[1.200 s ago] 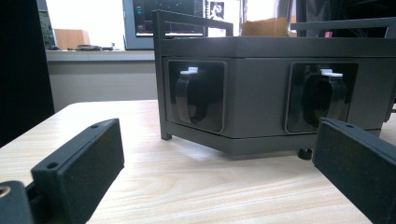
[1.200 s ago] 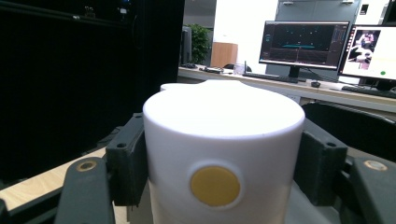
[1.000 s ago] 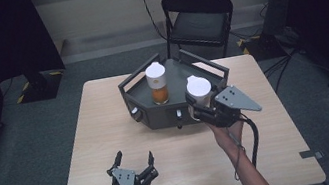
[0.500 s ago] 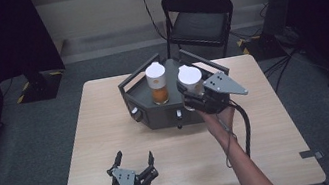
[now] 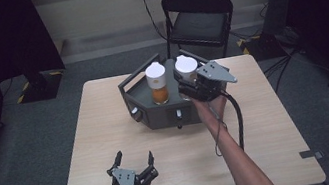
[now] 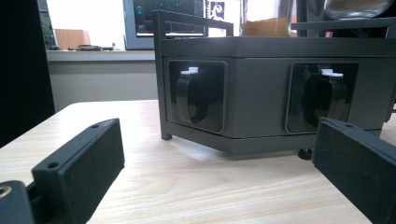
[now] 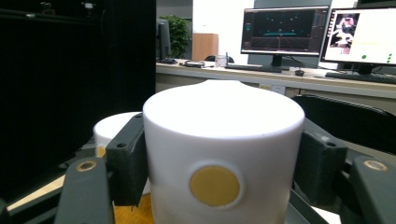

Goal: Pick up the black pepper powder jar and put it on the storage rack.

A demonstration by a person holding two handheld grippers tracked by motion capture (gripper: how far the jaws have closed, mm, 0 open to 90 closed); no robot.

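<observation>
My right gripper (image 5: 189,79), clamping the white-lidded jar (image 5: 185,66), has moved toward eleven o'clock over the black rack (image 5: 138,93); left gripper (image 5: 134,159) rests wide open.

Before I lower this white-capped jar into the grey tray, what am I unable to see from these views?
- Held jar: its base is cut off by the right gripper view's bottom edge; in the high view the right gripper covers its body.
- Tray floor beneath it: hidden by jar and gripper.
- Knob markings: too small.
</observation>
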